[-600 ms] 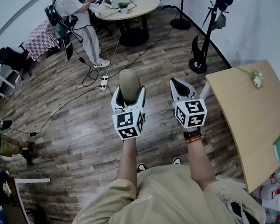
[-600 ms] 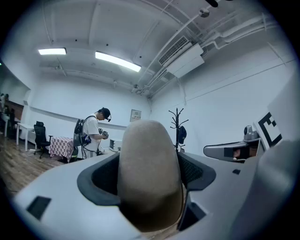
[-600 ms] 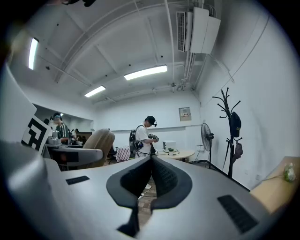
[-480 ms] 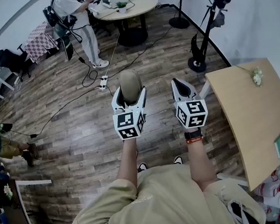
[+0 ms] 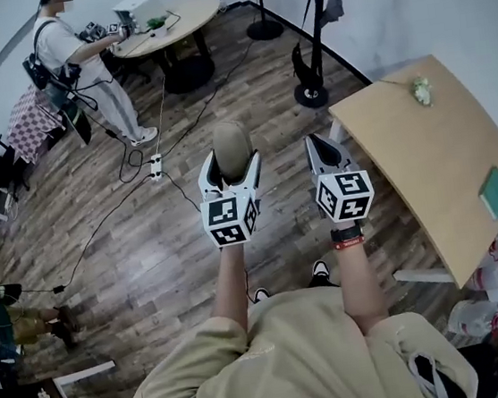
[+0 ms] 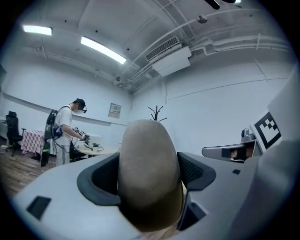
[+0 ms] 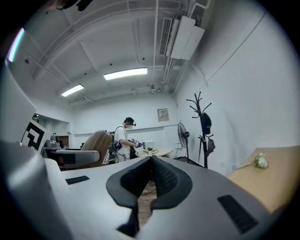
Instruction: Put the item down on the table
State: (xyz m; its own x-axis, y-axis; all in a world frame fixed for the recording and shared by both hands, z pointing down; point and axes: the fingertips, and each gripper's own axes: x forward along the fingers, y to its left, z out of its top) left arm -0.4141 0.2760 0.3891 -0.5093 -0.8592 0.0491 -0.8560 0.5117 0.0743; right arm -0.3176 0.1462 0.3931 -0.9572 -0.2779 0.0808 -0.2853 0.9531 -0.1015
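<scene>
Your left gripper (image 5: pixel 229 162) clamps the tan rounded matte item (image 6: pixel 149 173) above the plank floor (image 5: pixel 147 251), well apart from the light wooden table (image 5: pixel 434 162). Carry it level beyond the table's near edge before opening. Your right gripper (image 7: pixel 151 176) is closed and empty.

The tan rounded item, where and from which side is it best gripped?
Across its narrow width at mid-body, coming from its near end, as the left gripper holds the tan rounded item: pads on its two long sides. It domes inward toward the far end, so a grip there would likely slip.
</scene>
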